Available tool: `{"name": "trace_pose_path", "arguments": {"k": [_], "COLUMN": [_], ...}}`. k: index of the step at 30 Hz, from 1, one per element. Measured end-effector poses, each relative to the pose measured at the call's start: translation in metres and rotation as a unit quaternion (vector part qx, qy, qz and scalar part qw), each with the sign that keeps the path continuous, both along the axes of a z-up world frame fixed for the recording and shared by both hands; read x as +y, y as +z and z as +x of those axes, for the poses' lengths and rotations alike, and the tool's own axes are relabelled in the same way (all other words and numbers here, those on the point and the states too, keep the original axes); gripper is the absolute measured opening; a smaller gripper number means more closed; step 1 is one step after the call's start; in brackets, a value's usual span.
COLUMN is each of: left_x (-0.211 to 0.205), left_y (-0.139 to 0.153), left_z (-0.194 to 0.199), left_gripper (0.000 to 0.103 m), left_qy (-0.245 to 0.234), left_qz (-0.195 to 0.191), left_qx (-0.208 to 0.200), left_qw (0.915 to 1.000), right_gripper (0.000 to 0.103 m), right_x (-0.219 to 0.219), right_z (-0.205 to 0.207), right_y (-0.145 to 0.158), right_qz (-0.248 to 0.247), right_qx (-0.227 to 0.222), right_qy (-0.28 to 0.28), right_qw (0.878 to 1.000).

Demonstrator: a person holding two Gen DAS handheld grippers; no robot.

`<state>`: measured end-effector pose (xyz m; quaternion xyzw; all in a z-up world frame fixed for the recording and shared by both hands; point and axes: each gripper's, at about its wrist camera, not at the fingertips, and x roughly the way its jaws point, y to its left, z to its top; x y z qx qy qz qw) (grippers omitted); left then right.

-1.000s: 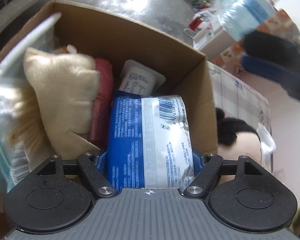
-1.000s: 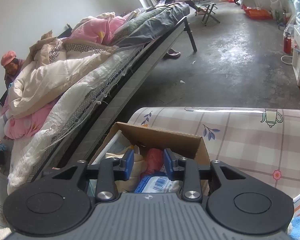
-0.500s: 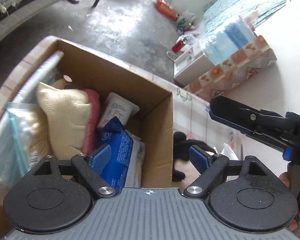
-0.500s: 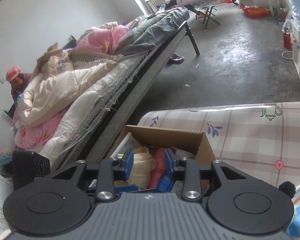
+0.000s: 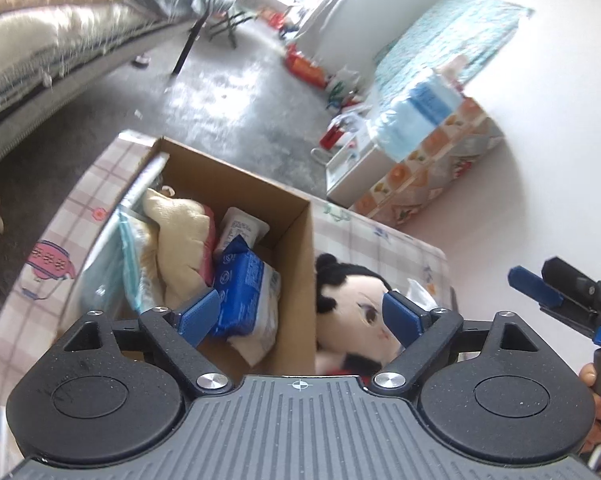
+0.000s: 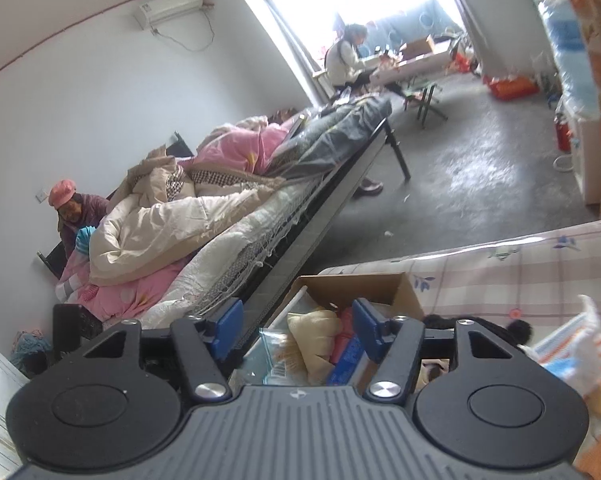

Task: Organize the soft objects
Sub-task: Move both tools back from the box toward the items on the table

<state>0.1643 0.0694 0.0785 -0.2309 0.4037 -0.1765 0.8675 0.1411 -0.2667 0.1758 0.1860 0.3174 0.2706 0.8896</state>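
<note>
A cardboard box stands on a checked tablecloth and holds a blue wipes pack, a cream plush, a red soft item and a white packet. My left gripper hangs above the box's near right corner, its jaws opening, nothing between them. A black-haired doll lies just right of the box. My right gripper is also above the box, jaws opening and empty; in the left wrist view it shows at the right edge.
A striped soft toy lies on the tablecloth at the right. A bed piled with quilts runs along the left. Two people sit farther off. Boxes and clutter line the far right wall.
My left gripper let go of the blue wipes pack in the box, rose and drew back to the right. My right gripper also rose and its jaws spread wider.
</note>
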Motion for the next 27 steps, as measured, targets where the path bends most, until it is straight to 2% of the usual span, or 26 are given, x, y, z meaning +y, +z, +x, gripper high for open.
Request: {"name": "trace_pose_path", "arguments": {"k": [8,12,15,19,22,27], "left_x": [-0.010,-0.021,-0.032,-0.065,-0.102,-0.173], "left_y": [0.029,0.032,0.026,0.009,-0.007,-0.026], "left_z": [-0.088,-0.125,-0.141,-0.145,-0.131,-0.095], "left_gripper": [0.095,0.095,0.096,0.096,0.096,0.095], "left_qy": [-0.050,-0.087,-0.110,-0.153,-0.181,-0.215], "left_qz": [0.046,0.071,0.069,0.060,0.050,0.051], "left_qx": [-0.069,-0.091,-0.094,-0.099,-0.090,-0.080], "left_qw": [0.9953,0.9895,0.9870,0.9815,0.9781,0.9719], "right_gripper": [0.071,0.071,0.072,0.072,0.072,0.068], "right_x": [-0.060,-0.083,-0.098,-0.117,-0.128,-0.142], "right_z": [-0.105,-0.153,-0.185,-0.208,-0.205,-0.184], "right_y": [-0.001,-0.011,-0.025,-0.059,-0.089,-0.135], "right_qz": [0.018,0.017,0.021,0.038,0.046,0.010], "right_qx": [-0.017,-0.028,-0.034,-0.028,-0.013,0.004], "right_qy": [-0.058,-0.094,-0.123,-0.162,-0.189,-0.234], "right_qw": [0.998,0.995,0.992,0.986,0.981,0.972]}}
